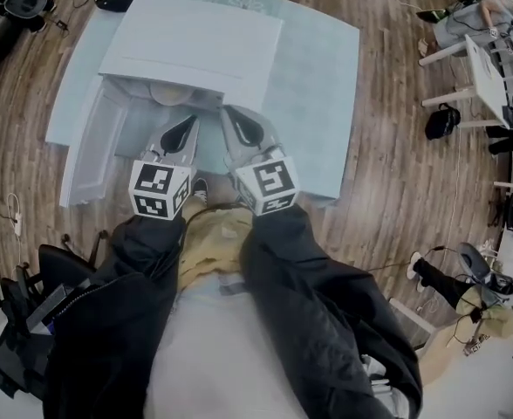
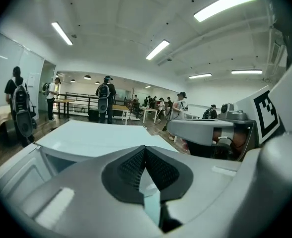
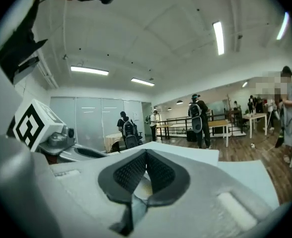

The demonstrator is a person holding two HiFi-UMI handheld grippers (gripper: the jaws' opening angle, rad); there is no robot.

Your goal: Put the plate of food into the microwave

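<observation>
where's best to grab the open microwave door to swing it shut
Probably the free edge of the open door of the white microwave, the end nearest the person. It stands out at the head view's left, hinged at the cabinet, so the left tongs, now shut, could open and pinch that thin edge from the near side.

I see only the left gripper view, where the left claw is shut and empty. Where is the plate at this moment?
Observer: In the head view a pale round plate lies inside the microwave, partly hidden under its top.
Operator: Is the door closed?
Observer: No, the door stands swung open, toward the left of the head view.
Operator: And the right claw?
Observer: The right claw is shut, with nothing between its jaws.
</observation>
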